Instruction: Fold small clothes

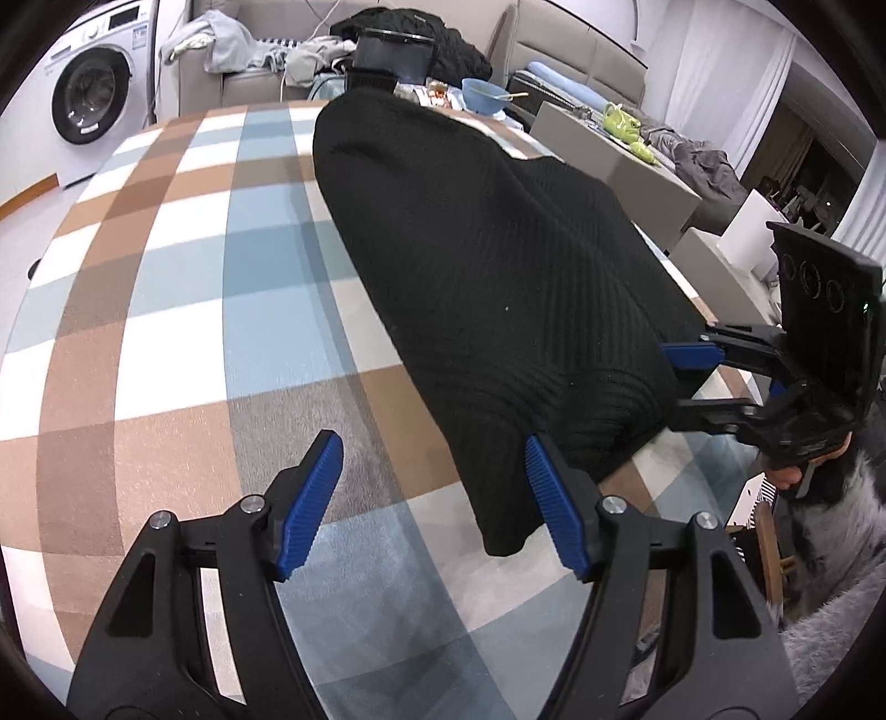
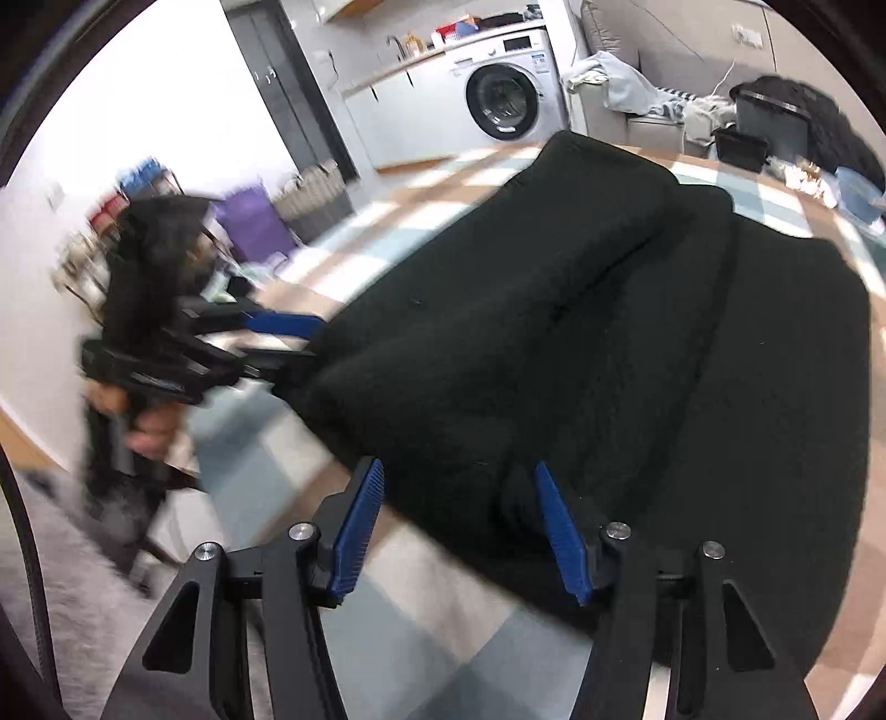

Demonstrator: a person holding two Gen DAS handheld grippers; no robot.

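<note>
A black knitted garment (image 1: 487,260) lies lengthwise on the checked tablecloth (image 1: 177,288), folded into a long strip. My left gripper (image 1: 434,498) is open, low over the cloth at the garment's near corner, its right finger (image 1: 554,509) touching the edge. My right gripper (image 1: 678,379) shows at the right, open, with fingers at the garment's near right edge. In the right wrist view the garment (image 2: 637,343) fills the middle with folded layers, my right gripper (image 2: 454,520) is open over its near edge, and the left gripper (image 2: 288,349) is blurred at the left.
A blue bowl (image 1: 486,95) and a black box (image 1: 387,58) stand at the table's far end. A washing machine (image 1: 91,99), a sofa with clothes (image 1: 249,50) and a grey cabinet (image 1: 626,160) surround the table. The table edge runs close on the right.
</note>
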